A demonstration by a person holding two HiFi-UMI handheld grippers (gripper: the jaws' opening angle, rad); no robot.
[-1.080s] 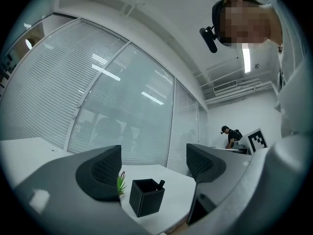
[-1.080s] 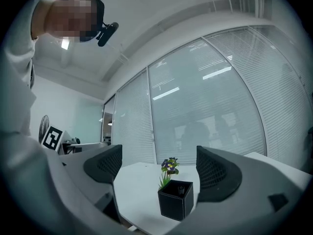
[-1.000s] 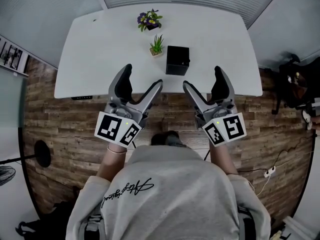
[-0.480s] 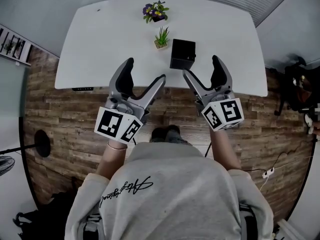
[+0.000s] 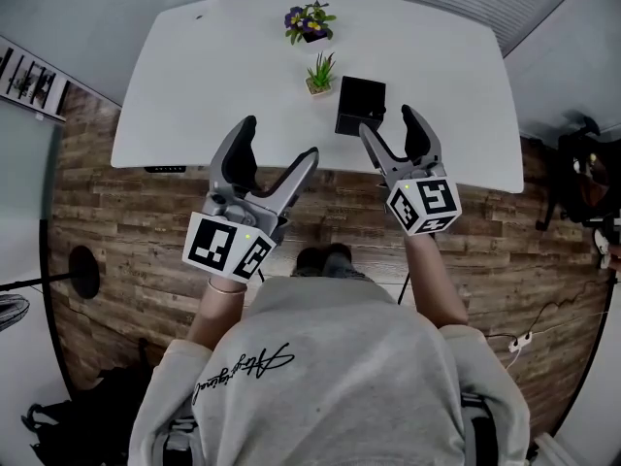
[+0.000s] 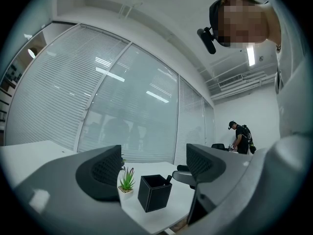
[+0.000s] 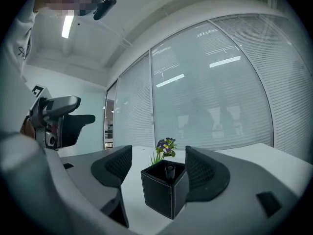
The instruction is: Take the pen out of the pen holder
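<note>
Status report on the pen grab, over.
Left tool open, empty. Right tool open, jaws just closing, empty, pen holder just ahead. Pen inside it. Nothing blocking.

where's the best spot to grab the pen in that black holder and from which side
Grip the pen by its top end, the only part showing above the pen holder. Probably come from above, pinching across the shaft: it stands nearly upright, and the holder's walls block any sideways approach.
</note>
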